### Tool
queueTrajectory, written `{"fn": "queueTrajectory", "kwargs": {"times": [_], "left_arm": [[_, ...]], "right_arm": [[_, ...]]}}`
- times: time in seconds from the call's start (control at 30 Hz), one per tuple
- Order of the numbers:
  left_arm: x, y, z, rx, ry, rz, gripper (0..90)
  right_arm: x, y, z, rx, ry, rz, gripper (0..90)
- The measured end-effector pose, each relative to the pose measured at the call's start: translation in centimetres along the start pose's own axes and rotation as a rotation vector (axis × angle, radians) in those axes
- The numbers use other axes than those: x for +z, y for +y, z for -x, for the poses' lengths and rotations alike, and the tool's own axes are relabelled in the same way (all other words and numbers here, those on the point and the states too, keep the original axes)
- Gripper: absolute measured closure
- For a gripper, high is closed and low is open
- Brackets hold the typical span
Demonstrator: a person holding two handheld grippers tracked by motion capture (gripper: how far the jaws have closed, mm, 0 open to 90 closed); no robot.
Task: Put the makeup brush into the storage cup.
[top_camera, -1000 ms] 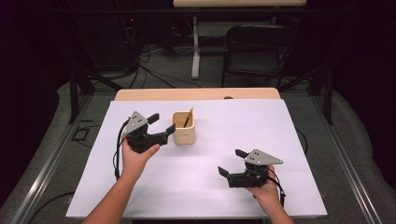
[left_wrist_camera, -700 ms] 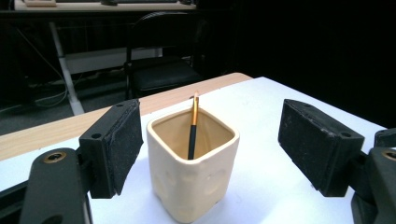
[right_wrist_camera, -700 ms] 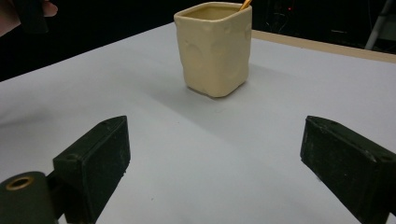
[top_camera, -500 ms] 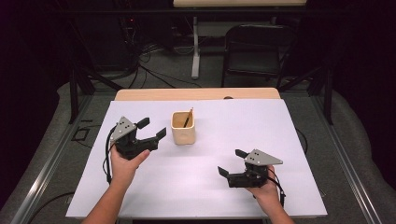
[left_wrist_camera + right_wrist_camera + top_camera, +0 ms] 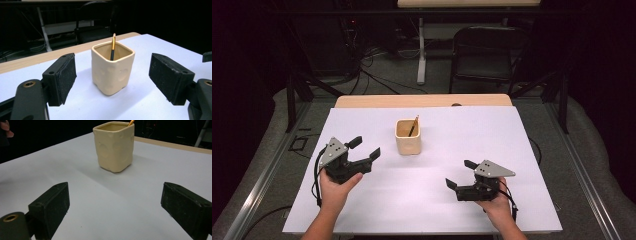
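Left gripper [image 5: 365, 148]: I'm holding it wide open, gripping nothing — pointing at the cup from its left.
Right gripper [image 5: 461, 174]: gaping too, empty, hovering low near the front edge.
Cup [image 5: 407, 137]: standing mid-table, a pencil [image 5: 413, 126] leaning inside.
Table [image 5: 522, 150]: white-covered.

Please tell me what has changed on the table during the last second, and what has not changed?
The left claw drew back from the cream square ceramic cup, toward the person and to the table's left; it is open, apart from the cup, holding nothing. The right claw stayed open in its place on the white table cover. The cup and the black-and-gold brush inside it did not move.
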State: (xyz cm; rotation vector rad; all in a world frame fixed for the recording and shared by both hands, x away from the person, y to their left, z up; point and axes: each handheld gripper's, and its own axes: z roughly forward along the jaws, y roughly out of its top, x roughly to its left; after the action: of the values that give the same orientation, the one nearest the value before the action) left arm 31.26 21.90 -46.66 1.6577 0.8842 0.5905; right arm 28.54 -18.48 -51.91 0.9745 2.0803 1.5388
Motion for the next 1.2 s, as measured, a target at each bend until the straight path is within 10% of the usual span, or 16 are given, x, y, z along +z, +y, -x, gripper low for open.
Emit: {"fn": "queueTrajectory", "kwargs": {"times": [1.2], "left_arm": [[-2.4,-5.3,-1.4,-0.015,0.050,-0.037,22.1]], "right_arm": [[-0.2,0.0,0.0,-0.008,-0.004,0.002,8.0]]}}
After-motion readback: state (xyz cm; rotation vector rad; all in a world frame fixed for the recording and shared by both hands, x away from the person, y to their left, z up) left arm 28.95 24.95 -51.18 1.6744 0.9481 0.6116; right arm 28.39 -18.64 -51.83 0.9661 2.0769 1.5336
